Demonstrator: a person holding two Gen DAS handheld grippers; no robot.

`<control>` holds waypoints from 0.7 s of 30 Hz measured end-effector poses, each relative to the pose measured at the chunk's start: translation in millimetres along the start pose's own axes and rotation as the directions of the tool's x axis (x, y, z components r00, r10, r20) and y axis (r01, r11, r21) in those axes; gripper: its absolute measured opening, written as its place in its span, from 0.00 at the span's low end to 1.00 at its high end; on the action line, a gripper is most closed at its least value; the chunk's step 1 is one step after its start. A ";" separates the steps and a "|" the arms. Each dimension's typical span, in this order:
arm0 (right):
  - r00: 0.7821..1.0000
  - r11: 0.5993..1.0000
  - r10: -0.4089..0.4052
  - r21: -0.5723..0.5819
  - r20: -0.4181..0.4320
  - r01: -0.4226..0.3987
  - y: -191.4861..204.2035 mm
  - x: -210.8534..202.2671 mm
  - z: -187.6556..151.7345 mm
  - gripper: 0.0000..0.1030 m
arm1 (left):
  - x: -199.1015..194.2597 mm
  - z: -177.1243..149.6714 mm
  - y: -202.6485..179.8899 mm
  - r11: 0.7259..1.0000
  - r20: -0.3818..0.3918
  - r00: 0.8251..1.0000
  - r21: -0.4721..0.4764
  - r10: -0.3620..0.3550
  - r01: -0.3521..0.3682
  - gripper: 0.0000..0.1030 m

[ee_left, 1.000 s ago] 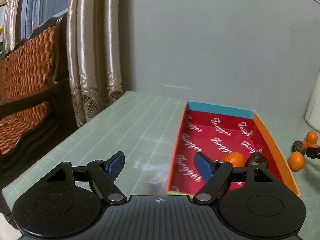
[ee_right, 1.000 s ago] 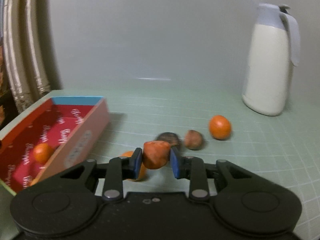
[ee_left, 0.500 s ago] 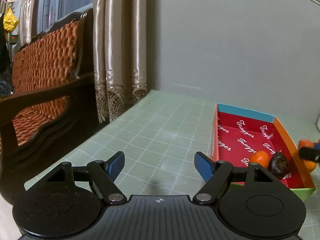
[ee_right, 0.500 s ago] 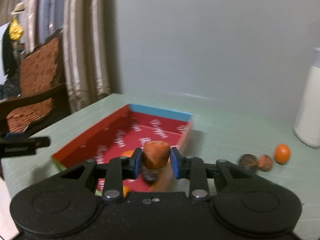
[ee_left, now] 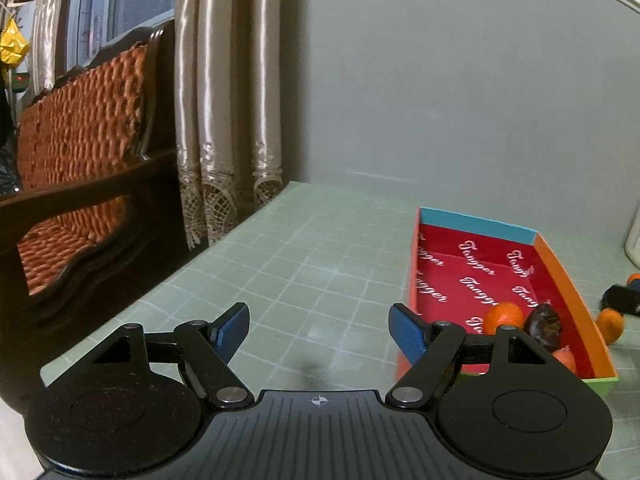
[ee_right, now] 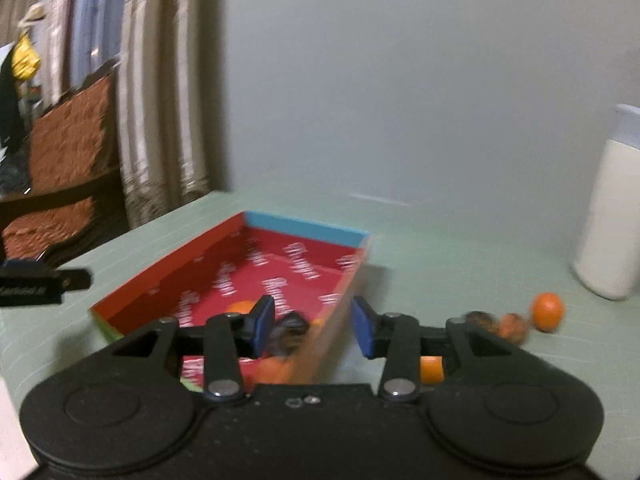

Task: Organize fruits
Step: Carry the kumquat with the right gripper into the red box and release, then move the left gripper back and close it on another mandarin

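1. Carved dark-wood settee with orange woven cushions (ee_left: 76, 152), far left beyond the table edge; beside it, shiny beige curtains with lace hems (ee_left: 224, 120). Neither plays a part in the task.

2. Pale green gridded table mat (ee_left: 304, 272), covering the work surface.

3. Left gripper (ee_left: 320, 330), black with blue pads. Spread wide and holding nothing; it hangs low over bare mat just left of the box, apparently parked out of the other gripper's way.

4. Shallow cardboard box with red printed lining, blue far wall and orange side wall (ee_left: 476, 222). This looks like the collecting place. Inside, bunched at the near end: a small round orange fruit (ee_left: 503, 316), a dark wrinkled fruit (ee_left: 543, 326) touching it, and a reddish-orange piece (ee_left: 564, 358) at the near corner.

5. Right gripper (ee_right: 313, 326), same make. Fingers parted with nothing between them; it sits over the box's right wall, a position that suits a drop into the box. The view is blurred.

6. Loose fruit on the mat right of the box, not yet gathered: an orange one (ee_right: 431, 370) just beside the wall, then a dark one (ee_right: 476, 318), a brownish one (ee_right: 512, 325) and a round orange one (ee_right: 547, 311) in a close row.

7. Tall cream-white jug (ee_right: 612, 220), far right, near the loose row.
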State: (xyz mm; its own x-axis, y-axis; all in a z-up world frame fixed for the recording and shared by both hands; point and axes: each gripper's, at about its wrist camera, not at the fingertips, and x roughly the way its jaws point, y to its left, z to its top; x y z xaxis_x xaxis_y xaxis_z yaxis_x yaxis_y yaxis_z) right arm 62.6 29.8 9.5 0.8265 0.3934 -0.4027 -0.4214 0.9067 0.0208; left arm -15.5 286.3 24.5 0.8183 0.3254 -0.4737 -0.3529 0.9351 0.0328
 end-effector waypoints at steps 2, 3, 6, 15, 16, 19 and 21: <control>0.999 0.999 -0.037 0.041 0.003 0.037 -19.4 -3.2 0.1 0.40 | -0.6 0.9 -7.9 1.000 0.005 1.000 0.012 -0.009 0.009 0.74; 0.999 0.997 -0.054 0.061 0.002 0.053 -29.6 -5.2 -0.2 0.40 | -0.5 1.3 -12.6 1.000 0.004 1.000 0.018 -0.015 0.015 0.74; 0.993 0.987 -0.118 0.106 -0.012 0.119 -59.3 -10.8 -3.8 0.40 | -2.5 2.5 -27.0 0.999 0.010 0.999 0.029 -0.035 0.035 0.74; 0.974 0.951 -0.224 0.211 -0.039 0.227 -130.1 -41.2 -18.3 0.40 | -5.5 6.0 -83.5 0.991 0.013 0.994 0.078 -0.112 0.111 0.76; 0.972 0.948 -0.233 0.212 -0.041 0.236 -133.8 -42.7 -19.7 0.40 | -6.1 6.3 -89.5 0.990 0.012 0.993 0.083 -0.118 0.117 0.76; 0.967 0.941 -0.252 0.221 -0.046 0.256 -147.8 -50.4 -24.4 0.40 | -8.7 7.1 -107.1 0.985 0.014 0.990 0.107 -0.138 0.135 0.76; 0.962 0.936 -0.268 0.225 -0.048 0.272 -156.0 -56.9 -25.2 0.40 | -9.7 6.7 -117.7 0.982 0.013 0.989 0.121 -0.146 0.143 0.76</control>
State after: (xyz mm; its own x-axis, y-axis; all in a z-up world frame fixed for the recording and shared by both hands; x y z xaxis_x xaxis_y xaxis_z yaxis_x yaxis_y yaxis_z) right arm 71.9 -137.8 6.1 0.8904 0.1283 -0.4367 -0.0856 0.9895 0.1162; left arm 21.1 174.1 31.1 0.8669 0.1872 -0.4620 -0.1742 0.9821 0.0709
